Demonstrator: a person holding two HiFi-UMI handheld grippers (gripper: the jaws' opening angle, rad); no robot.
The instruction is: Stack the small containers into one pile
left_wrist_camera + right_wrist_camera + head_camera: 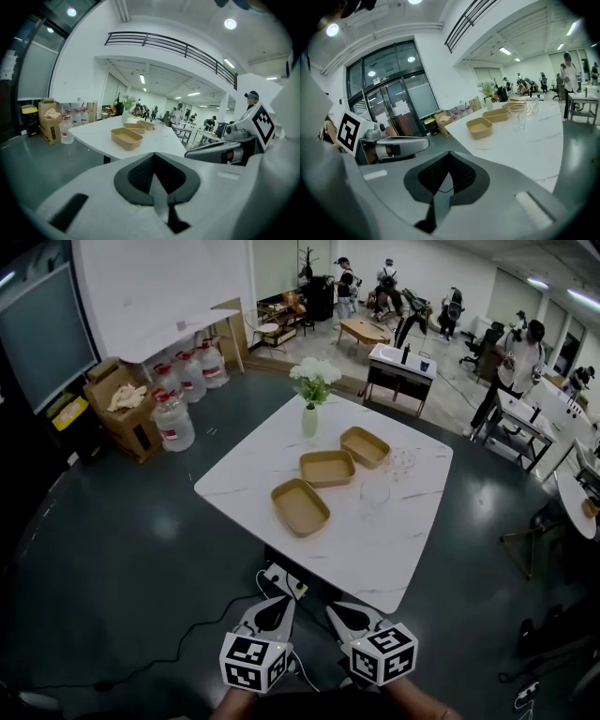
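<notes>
Three shallow brown containers lie in a row on the white marble table (403,549): the nearest (300,506), the middle (327,468), the farthest (365,446). Two clear cups (375,491) (401,461) stand to their right. Both grippers hover off the table's near corner, well short of the containers. My left gripper (280,603) is shut and empty, and so is my right gripper (336,608). In the left gripper view the closed jaws (154,187) point towards the nearest container (126,138). Along the right gripper's closed jaws (443,187) the nearest container (479,127) and a clear cup (517,114) show.
A vase of white flowers (310,413) stands at the table's far corner. A power strip (286,581) with a cable lies on the dark floor below the near corner. Water bottles (174,420) and cardboard boxes (117,399) sit at the left. People and desks fill the back.
</notes>
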